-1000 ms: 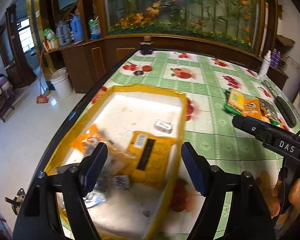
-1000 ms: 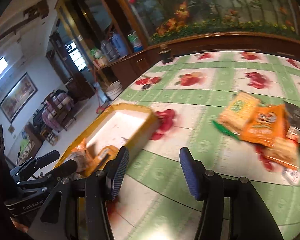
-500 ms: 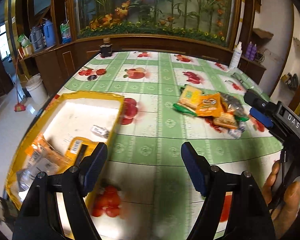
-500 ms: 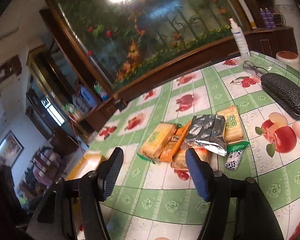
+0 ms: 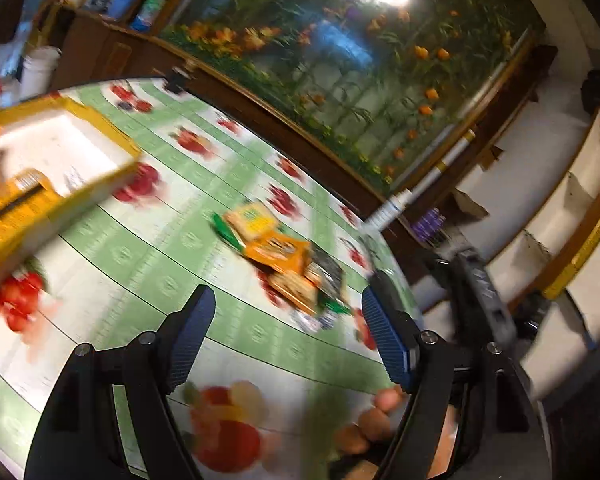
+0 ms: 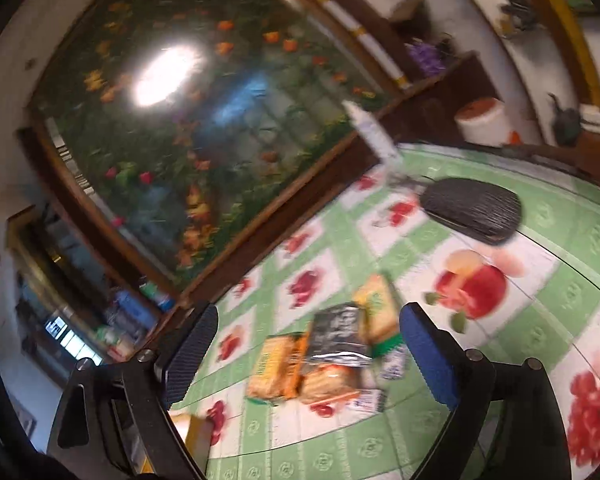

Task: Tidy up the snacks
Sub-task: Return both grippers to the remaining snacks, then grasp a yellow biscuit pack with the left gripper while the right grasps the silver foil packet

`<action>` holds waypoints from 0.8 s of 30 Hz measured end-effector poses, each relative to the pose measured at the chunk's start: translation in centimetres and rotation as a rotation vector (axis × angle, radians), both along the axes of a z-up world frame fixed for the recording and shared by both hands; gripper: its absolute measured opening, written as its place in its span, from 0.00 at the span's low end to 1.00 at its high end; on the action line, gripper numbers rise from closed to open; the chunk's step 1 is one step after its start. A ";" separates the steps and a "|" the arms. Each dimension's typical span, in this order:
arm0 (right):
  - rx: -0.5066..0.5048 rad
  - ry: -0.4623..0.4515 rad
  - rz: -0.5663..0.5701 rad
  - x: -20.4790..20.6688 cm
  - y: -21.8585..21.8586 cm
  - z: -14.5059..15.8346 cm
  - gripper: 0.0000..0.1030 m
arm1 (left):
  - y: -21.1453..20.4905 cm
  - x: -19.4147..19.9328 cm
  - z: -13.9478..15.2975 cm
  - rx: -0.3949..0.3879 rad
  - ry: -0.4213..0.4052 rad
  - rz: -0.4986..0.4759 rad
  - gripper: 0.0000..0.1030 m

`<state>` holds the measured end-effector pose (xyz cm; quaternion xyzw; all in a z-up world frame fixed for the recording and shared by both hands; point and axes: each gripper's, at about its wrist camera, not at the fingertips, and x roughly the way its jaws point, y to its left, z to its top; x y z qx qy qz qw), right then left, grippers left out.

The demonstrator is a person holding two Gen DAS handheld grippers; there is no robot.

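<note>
Glossy printed tablecloth [image 6: 500, 364], plastic-like. Shiny foil and plastic wrappers on snack packets [image 6: 332, 356]. Matt black plastic gripper frames with ribbed blue finger pads [image 6: 428, 356]. Textured black case [image 6: 474, 208]. Polished dark wood frame [image 5: 284, 128] around reflective glass panel [image 5: 340, 60]. Yellow-rimmed white tray [image 5: 60, 148].
</note>
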<state>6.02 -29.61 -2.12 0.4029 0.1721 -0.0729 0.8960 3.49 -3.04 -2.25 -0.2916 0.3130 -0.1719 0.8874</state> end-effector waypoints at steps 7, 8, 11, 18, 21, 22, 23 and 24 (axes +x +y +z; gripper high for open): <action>-0.078 0.120 0.191 4.0 -2.0 -0.1 0.93 | -0.1 4.1 1.3 0.302 0.000 0.039 0.73; -0.092 0.155 0.256 4.9 -1.8 -0.4 0.92 | -0.5 5.8 1.3 0.395 0.007 0.030 0.74; -0.177 0.330 0.332 8.4 -0.5 -1.9 0.92 | -2.5 10.6 0.3 0.633 0.008 -0.039 0.74; -0.284 0.454 0.341 12.5 1.9 -4.4 0.92 | -6.1 16.9 -3.6 0.804 0.048 -0.205 0.74; -0.344 0.465 0.340 13.3 2.5 -4.9 0.91 | -7.4 18.4 -4.1 0.834 0.027 -0.223 0.74; -0.358 0.464 0.338 13.5 2.6 -5.0 0.91 | -7.6 18.9 -4.2 0.834 0.024 -0.230 0.74; -0.364 0.469 0.338 13.8 2.5 -5.0 0.91 | -8.0 19.4 -4.4 0.832 0.024 -0.248 0.74; -0.361 0.472 0.344 14.0 2.5 -5.0 0.91 | -8.3 19.8 -4.6 0.826 0.029 -0.269 0.74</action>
